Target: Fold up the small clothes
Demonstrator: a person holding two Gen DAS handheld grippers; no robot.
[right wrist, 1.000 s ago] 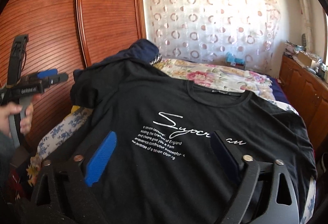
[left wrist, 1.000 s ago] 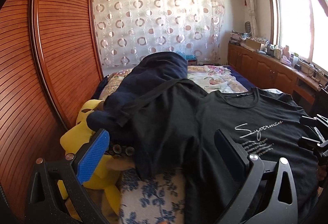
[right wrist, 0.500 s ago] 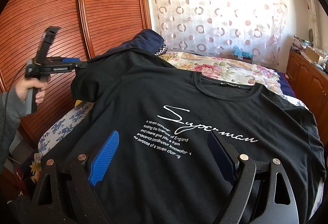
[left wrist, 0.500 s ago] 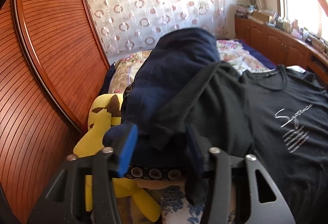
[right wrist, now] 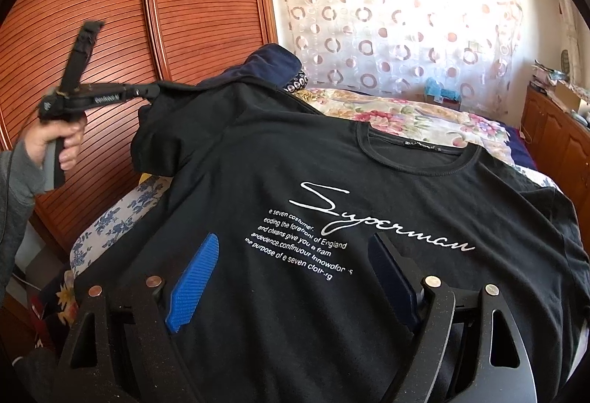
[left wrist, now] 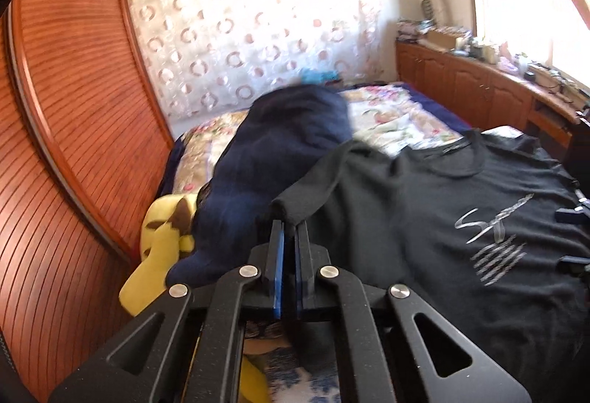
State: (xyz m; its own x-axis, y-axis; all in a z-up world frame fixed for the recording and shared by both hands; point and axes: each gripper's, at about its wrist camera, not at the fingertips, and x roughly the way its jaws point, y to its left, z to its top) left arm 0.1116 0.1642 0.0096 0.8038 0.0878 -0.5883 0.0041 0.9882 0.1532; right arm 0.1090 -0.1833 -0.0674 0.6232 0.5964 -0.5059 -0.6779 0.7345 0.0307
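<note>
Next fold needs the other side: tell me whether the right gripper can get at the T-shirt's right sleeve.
Probably yes: the right gripper hovers open above the black T-shirt, and nothing lies over its right sleeve.

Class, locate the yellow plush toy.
In the left wrist view the yellow plush toy lies at lower left, wedged between the wooden wardrobe door and the navy garment.

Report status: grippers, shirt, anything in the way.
Left gripper just closed, pinching sleeve. Right gripper open over black T-shirt, flat on bed. Navy garment heaped beside sleeve.
</note>
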